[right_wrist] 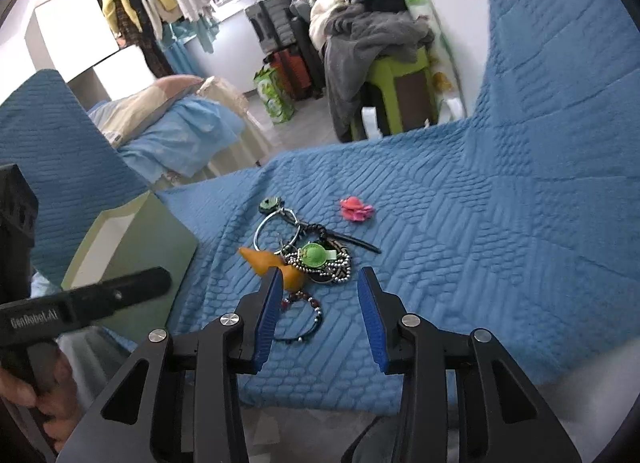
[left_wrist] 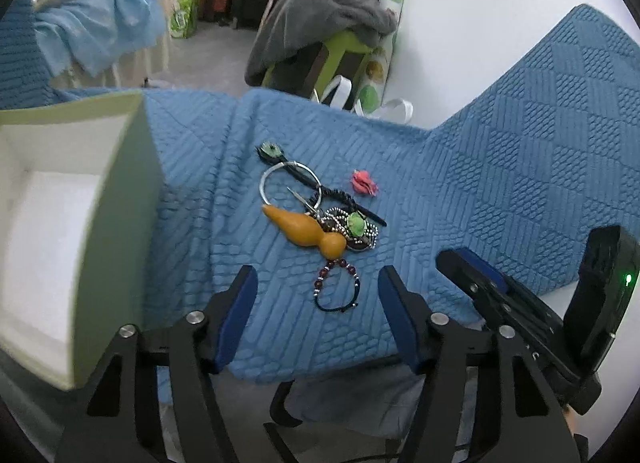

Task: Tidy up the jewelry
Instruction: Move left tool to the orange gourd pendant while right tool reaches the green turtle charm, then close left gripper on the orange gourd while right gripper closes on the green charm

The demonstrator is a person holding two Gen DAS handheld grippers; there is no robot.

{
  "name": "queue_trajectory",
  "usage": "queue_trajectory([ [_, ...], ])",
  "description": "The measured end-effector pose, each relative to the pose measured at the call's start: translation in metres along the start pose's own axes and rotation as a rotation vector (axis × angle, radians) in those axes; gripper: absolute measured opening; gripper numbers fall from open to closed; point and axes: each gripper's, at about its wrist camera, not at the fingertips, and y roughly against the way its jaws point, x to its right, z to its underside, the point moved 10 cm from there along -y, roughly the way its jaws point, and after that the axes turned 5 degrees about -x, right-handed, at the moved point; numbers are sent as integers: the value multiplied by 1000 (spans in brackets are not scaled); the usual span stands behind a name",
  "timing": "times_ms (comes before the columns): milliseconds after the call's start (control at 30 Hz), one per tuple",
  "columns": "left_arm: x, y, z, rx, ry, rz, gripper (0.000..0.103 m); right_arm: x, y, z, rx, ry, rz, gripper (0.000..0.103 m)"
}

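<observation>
— Two views, so take your left wrist one first. What's in front of you?

— Your left gripper (left_wrist: 318, 283) is released, its blue pads spread wide and holding nothing. Between them, low in the centre of the frame, lies the beaded bracelet (left_wrist: 337, 285) on the blue quilted cover (left_wrist: 500, 183). Just above it sits the jewelry heap: an orange gourd pendant (left_wrist: 306, 231), a silver bangle (left_wrist: 289, 186), a green-stoned bead necklace (left_wrist: 352, 229) and a dark hair stick (left_wrist: 320, 187) crossing the ring. A pink flower piece (left_wrist: 364, 182) lies apart, to the right.

— And the box?

— The open pale-green box (left_wrist: 60, 203) fills the left of the frame, mouth towards you, probably so pieces can be carried straight in. The cover's near edge runs close below your pads, so there is little room to drag anything back.

— Right wrist view?

— Your right gripper (right_wrist: 318, 317) is also unclenched and empty. The bracelet (right_wrist: 308, 317) shows beside its left pad, the gourd (right_wrist: 276, 265) touching that pad's tip in the picture. Open cover lies to the right; the box (right_wrist: 132, 255) is at mid left, the other tool in front of it.
</observation>
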Motion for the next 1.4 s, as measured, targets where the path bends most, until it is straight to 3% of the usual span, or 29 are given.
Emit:
queue_trajectory([
  [100, -3, -19, -2, -8, 6, -18, 59, 2, -18, -6, -24, 5, -29, 32],
  [267, -15, -49, -4, -55, 59, -11, 44, 7, -47, -10, -78, 19, -61, 28],
  [533, -25, -72, -14, -58, 121, 6, 40, 0, -79, -12, -131, 46, -128, 28],
  [867, -31, -82, -22, -44, 151, 19, 40, -6, -111, -7, -204, 133, -71, 28],
  [967, -32, -84, -24, -50, 165, 35, 42, -5, -110, -5, -210, 141, -61, 20],
  [1133, -31, -84, -26, -40, 166, 41, 51, 7, -106, -10, -208, 65, -81, 12],
  [1400, -28, -89, -33, -21, 141, 4, 49, 12, -97, -17, -178, 12, -104, 12],
])
